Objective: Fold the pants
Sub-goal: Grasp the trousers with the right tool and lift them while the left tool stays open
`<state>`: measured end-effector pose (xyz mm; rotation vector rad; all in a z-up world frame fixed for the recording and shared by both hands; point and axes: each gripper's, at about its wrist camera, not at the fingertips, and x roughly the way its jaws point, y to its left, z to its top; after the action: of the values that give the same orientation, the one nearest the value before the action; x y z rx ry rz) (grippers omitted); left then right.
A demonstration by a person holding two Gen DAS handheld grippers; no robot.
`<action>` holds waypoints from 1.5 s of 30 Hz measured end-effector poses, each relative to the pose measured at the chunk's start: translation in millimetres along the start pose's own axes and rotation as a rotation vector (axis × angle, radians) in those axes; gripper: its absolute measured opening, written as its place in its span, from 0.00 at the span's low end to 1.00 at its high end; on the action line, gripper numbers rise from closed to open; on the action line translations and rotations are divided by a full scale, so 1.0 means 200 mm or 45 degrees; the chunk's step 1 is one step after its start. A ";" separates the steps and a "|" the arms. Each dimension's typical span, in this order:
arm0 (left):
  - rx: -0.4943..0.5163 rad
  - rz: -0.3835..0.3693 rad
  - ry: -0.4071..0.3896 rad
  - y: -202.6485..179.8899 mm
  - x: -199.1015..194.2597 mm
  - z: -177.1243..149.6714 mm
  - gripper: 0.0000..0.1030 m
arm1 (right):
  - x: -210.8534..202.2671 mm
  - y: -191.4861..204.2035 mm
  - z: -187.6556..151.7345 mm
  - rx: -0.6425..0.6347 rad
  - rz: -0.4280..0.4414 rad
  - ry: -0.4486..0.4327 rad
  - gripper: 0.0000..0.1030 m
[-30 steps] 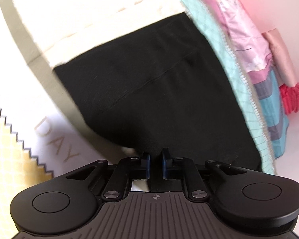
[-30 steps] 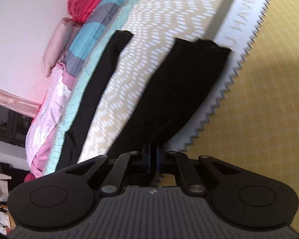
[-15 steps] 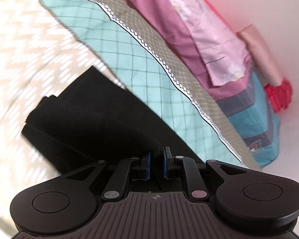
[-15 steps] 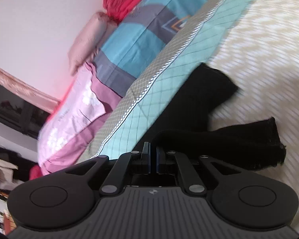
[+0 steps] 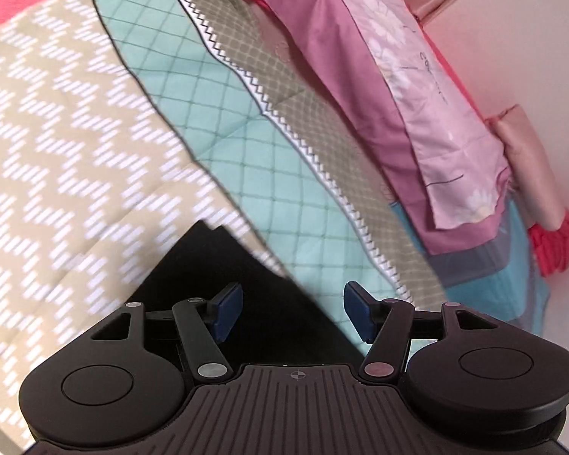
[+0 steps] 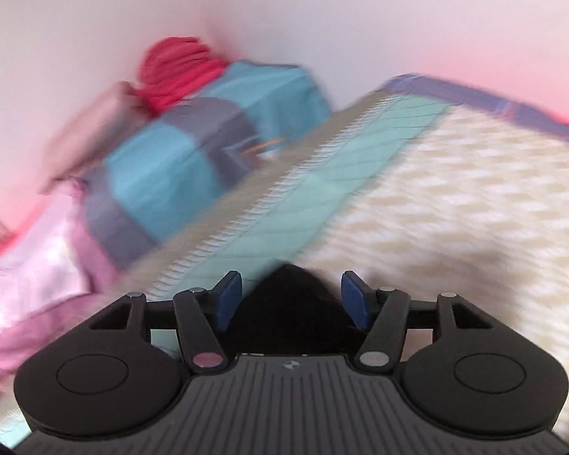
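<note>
left tongs (image 5: 292, 313) wide | right tongs (image 6: 291, 301) wide | black pants (image 5: 223, 276) on quilt (image 5: 76, 151)

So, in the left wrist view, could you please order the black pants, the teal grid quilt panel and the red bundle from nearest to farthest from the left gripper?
1. Black pants, between and just beyond the left gripper fingers.
2. Teal grid quilt panel, ahead, running up-left.
3. Red bundle, far right by the wall.

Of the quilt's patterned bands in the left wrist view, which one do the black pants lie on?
The beige zigzag band; the black pants barely reach the teal diamond band beside it.
</note>
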<state>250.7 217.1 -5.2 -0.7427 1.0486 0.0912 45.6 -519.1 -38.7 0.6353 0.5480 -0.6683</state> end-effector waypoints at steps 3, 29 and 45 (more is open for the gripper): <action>0.081 0.075 -0.013 -0.02 -0.04 -0.11 1.00 | -0.09 -0.01 -0.10 -0.095 0.002 -0.015 0.56; 0.561 0.129 0.082 0.38 -0.32 -0.70 1.00 | -0.43 2.39 -1.59 -1.626 1.325 0.447 0.44; 0.792 0.047 -0.040 0.10 -0.27 -0.43 1.00 | -0.44 2.21 -1.29 -1.265 1.293 0.398 0.68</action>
<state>149.6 195.2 5.3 -0.1574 0.9863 -0.1860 233.4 -36.0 -1.9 0.0052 0.6687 0.6708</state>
